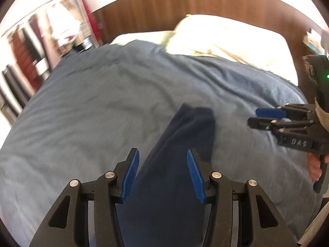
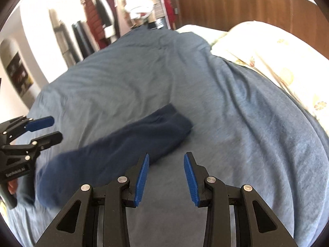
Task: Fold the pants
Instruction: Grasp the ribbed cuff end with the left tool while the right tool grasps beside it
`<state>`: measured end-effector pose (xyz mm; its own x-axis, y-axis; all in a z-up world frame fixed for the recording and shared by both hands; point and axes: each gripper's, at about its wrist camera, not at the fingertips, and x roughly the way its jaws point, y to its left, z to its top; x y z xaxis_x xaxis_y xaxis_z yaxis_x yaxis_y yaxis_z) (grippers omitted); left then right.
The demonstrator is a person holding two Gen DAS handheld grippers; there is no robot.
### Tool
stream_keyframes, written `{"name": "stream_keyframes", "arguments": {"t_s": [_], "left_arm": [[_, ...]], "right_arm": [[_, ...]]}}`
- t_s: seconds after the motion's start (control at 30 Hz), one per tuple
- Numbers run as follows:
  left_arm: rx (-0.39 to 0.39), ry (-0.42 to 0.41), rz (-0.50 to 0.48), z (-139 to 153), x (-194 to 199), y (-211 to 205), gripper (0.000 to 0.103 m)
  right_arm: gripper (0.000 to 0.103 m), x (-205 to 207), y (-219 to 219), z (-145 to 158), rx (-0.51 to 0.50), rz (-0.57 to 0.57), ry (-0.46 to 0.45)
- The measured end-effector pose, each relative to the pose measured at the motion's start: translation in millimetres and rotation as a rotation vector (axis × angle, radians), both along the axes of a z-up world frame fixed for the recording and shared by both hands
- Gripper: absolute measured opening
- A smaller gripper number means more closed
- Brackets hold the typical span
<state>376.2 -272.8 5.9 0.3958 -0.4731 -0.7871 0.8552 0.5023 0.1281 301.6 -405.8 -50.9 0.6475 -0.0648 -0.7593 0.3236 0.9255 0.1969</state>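
Dark navy pants (image 1: 174, 160) lie in a long narrow strip on the blue bedspread (image 1: 92, 103), leg end pointing away toward the headboard. My left gripper (image 1: 162, 154) is open and empty, hovering over the strip with its jaws on either side. My right gripper (image 1: 254, 116) is open and empty to the right of the leg end. In the right wrist view the pants (image 2: 115, 150) run from lower left to centre, my right gripper (image 2: 166, 158) is open over bare bedspread (image 2: 226, 113) beside them, and my left gripper (image 2: 55, 128) is open at the left edge.
A cream floral pillow (image 1: 226, 39) lies at the head of the bed against a wooden headboard (image 1: 174, 6). A rack of hanging clothes (image 2: 107, 16) stands beyond the bed's left side. The bed edge drops off at the far right (image 1: 316, 216).
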Motion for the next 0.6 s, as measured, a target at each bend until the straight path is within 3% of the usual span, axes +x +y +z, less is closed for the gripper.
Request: {"name": "stream_keyframes", "arguments": {"t_s": [0.3,0.43,0.6], "left_arm": [[0.036,0.099,-0.156,-39.0,43.0,-82.3,0.047],[0.079,0.180,-0.224,-71.1,65.6,-107.9,0.048],[0.170,0.187,-0.289,-108.1,73.8,-126.6,0.053]], "right_arm": [[0.037,26.8,-49.5,-33.9,0.201,-0.179,-0.061],[0.037,41.6,-63.6,-55.7,0.268,-0.205,-0.058],[0.037,64.0,-71.2,-85.0,0.320,-0.203,-0.031]]}}
